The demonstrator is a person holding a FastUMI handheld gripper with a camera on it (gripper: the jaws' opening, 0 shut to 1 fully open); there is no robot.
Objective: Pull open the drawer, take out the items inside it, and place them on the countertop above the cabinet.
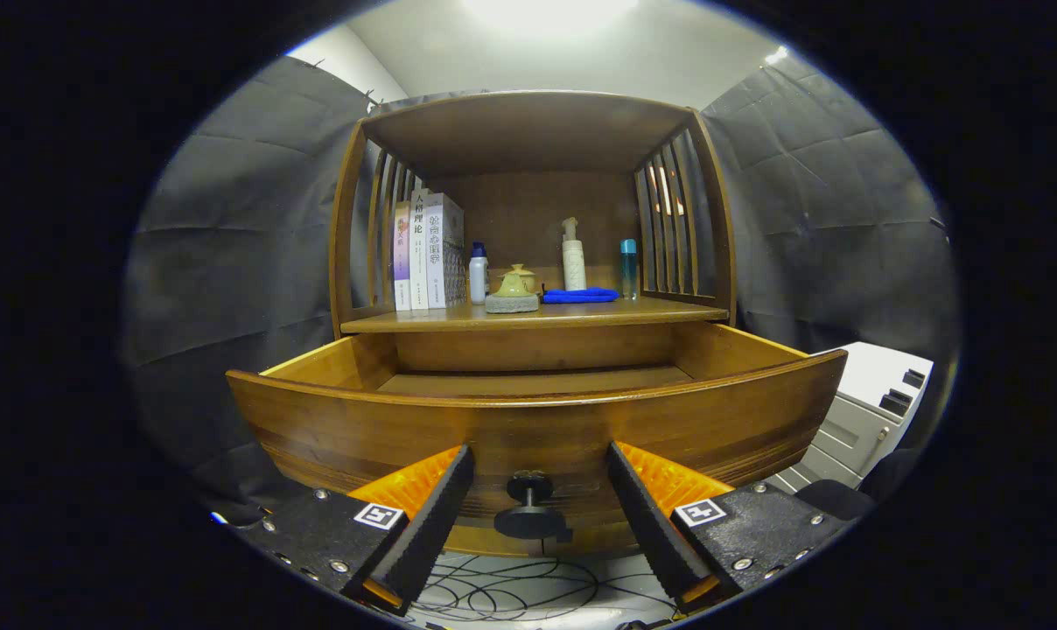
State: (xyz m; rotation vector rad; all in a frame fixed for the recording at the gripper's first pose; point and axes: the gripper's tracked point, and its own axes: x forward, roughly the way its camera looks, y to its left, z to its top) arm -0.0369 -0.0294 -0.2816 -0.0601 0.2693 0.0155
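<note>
The wooden drawer (537, 424) of the cabinet stands pulled out toward me; the part of its floor that I see is bare, and its near portion is hidden behind the front panel. A dark round knob (530, 507) sticks out of the drawer front, between my fingers. My gripper (539, 472) is open, a finger on each side of the knob and neither touching it. Above the drawer lies the countertop (668, 313), with a yellow teapot (516, 282) on a grey stone coaster and a folded blue cloth (580, 296) on it.
On the countertop also stand books (423, 249) at the left, a white bottle with a blue cap (478, 274), a white pump bottle (573, 256) and a blue tube (628, 268). A shelf roof and slatted sides enclose it. A white unit (870, 411) stands at the right.
</note>
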